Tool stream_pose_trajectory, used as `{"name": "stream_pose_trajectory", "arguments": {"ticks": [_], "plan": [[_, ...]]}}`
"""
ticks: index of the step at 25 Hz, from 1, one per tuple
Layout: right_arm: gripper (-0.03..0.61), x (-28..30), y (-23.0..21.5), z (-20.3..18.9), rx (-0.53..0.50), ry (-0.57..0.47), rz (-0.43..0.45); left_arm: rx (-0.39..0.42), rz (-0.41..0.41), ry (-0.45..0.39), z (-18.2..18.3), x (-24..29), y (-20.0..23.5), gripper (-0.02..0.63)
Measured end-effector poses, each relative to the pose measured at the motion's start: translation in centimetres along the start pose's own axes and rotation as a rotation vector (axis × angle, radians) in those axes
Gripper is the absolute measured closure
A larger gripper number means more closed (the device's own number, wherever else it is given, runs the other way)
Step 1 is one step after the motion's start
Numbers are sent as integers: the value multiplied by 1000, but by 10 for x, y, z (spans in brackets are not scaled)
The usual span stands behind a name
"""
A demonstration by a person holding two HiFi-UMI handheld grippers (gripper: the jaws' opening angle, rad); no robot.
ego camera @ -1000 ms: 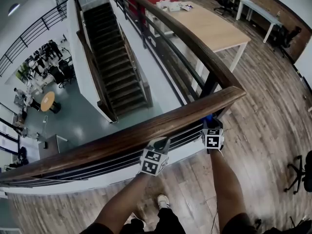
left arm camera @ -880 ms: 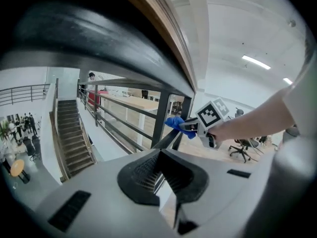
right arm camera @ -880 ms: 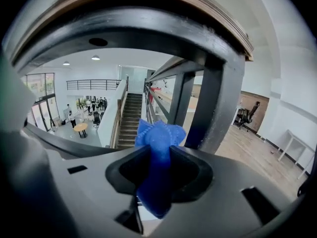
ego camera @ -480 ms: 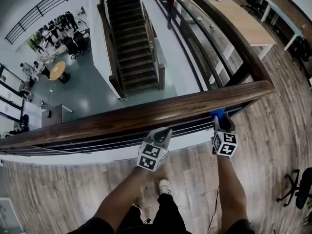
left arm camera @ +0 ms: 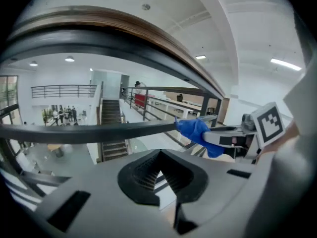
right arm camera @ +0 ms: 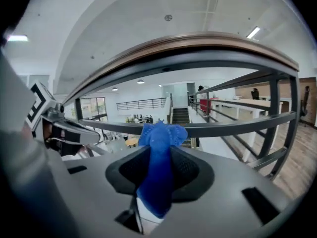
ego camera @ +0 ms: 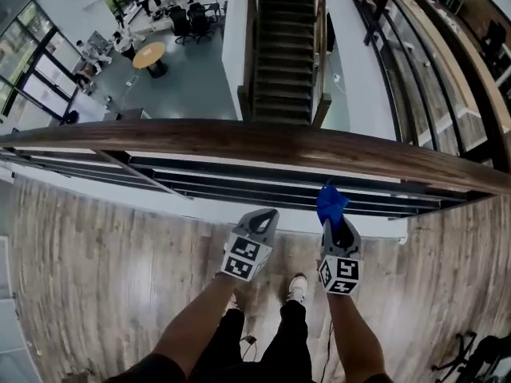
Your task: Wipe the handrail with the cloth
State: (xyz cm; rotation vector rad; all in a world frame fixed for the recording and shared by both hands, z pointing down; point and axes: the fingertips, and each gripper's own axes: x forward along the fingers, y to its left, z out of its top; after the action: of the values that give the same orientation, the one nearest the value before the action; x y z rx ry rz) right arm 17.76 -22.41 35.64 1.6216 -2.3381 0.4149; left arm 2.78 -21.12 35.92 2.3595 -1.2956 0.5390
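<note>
Pinching the blue cloth (ego camera: 330, 203) into a soft, crumpled bunch, the right claw (ego camera: 332, 223) was clamped on it just below the handrail (ego camera: 239, 143), prob. ready to lift it onto that glossy, rounded dark-wood top. The left claw (ego camera: 267, 215) was closed w/ nothing in it, near the grey bars (ego camera: 239, 183).

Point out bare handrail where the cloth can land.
The wooden handrail is bare on top all along, from the left edge to above the blue cloth held by the right gripper. Crowded below: closely stacked metal bars.
</note>
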Motion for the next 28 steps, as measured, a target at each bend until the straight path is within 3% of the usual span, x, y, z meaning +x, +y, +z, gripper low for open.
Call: {"name": "stream_pose_trajectory", "arguments": {"ticks": [9, 16, 23, 28], "plan": [[451, 111, 258, -51, -70, 57, 215, -184, 302, -22, -111, -131, 211, 615], [451, 204, 422, -81, -114, 114, 277, -204, 444, -37, -170, -209, 361, 615], [451, 280, 522, -72, -188, 112, 259, -264, 539, -86, -176, -263, 460, 615], [451, 314, 560, -73, -207, 145, 229, -264, 517, -85, -179, -268, 476, 615]]}}
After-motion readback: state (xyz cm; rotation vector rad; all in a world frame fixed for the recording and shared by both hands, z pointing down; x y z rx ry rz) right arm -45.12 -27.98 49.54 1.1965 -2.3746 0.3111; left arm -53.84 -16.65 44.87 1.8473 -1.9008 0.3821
